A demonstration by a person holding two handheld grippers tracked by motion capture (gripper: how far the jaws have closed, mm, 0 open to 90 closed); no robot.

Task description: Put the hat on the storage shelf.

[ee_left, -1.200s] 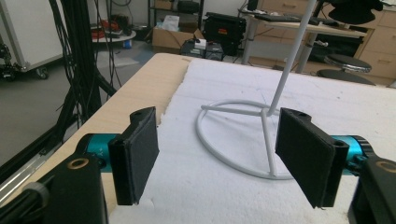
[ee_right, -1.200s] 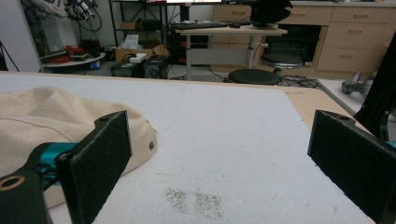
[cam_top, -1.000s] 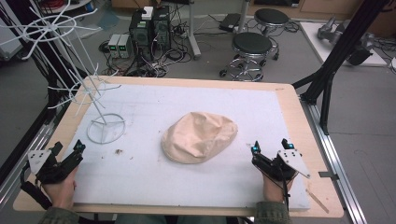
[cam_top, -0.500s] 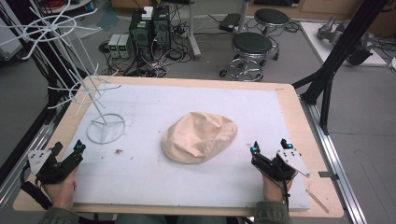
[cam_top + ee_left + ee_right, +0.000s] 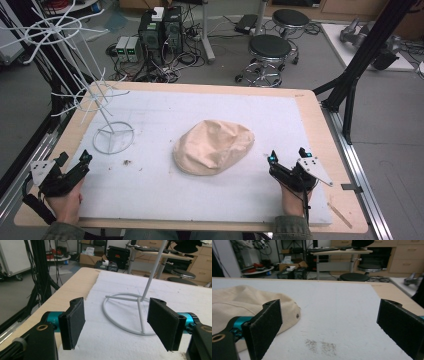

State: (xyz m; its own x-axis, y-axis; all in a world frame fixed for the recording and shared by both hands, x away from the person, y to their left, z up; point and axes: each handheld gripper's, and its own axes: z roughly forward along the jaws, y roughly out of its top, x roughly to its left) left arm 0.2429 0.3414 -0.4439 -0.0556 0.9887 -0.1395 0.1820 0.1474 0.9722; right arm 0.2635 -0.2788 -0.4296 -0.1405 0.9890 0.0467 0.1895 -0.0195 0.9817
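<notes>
The crumpled beige cloth cap (image 5: 213,146) lies near the spread right claw (image 5: 287,161), ahead and leftward; the left claw (image 5: 73,158) is also spread.

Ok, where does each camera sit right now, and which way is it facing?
High view: above the person's side, looking forward and down on the table; both hands with the left gripper and right gripper, jaws open.
Left gripper view: rides the left gripper, low over the mat, facing the white wire stand between its open jaws.
Right gripper view: rides the right gripper, facing across the table; the beige cap lies behind its left jaw.
Shared: high and left gripper views show the stand's ring base; high and right gripper views show the cap.
</notes>
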